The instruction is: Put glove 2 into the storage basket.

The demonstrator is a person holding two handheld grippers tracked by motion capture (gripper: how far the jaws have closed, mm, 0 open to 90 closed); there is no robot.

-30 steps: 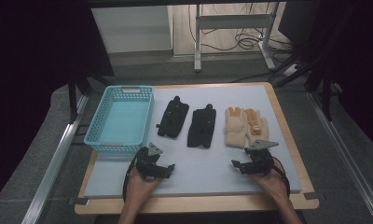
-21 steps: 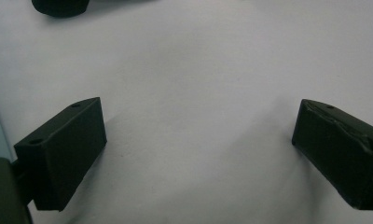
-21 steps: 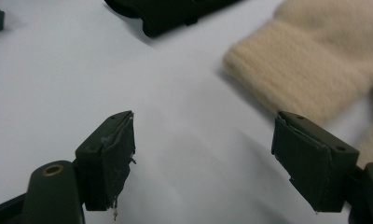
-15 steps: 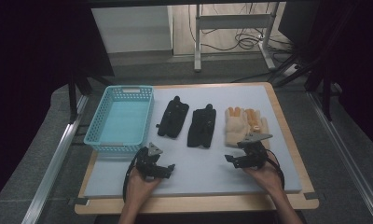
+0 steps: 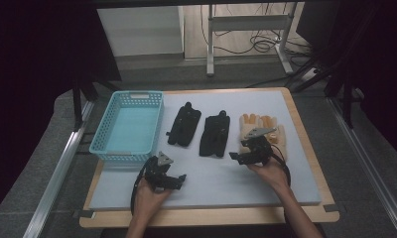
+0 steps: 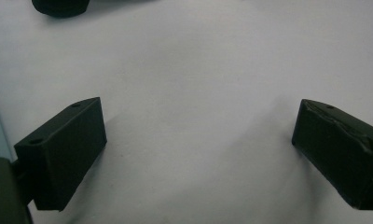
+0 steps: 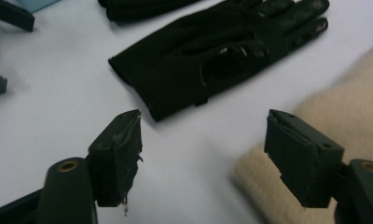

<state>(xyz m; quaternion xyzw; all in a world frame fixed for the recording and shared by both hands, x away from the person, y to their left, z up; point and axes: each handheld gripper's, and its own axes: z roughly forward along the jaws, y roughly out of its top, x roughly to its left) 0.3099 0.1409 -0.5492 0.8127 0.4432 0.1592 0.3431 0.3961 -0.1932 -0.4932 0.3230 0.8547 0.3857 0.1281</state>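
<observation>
The work in hand looks like putting gloves into the blue basket (image 5: 128, 126), and judging by the scene it has barely begun: the basket, at the left edge of the white mat (image 5: 206, 178), shows nothing inside, and all the gloves lie on the mat.

Counted in the high view, there are 2 black gloves and 1 cream-coloured pair, plus 1 basket. The left black glove (image 5: 184, 124) lies just right of the basket, the right black glove (image 5: 215, 135) beside it near the mat's middle, and the cream gloves (image 5: 275, 130) toward the right edge; whether the cream ones are 2 stacked or side by side is hard to tell.

The right gripper (image 5: 252, 148) hovers over the near end of the cream gloves, its jaws spread wide with nothing between them. In the right gripper view the cream cuff (image 7: 324, 135) sits under the right-hand jaw while the black glove (image 7: 212, 56) lies ahead, apart from both jaws.

The left gripper (image 5: 167, 174) rests low near the front-left corner of the mat, jaws likewise apart over bare mat (image 6: 194, 93).

Every glove remains to be picked up and moved; the cream pair seems the likely first one.
</observation>
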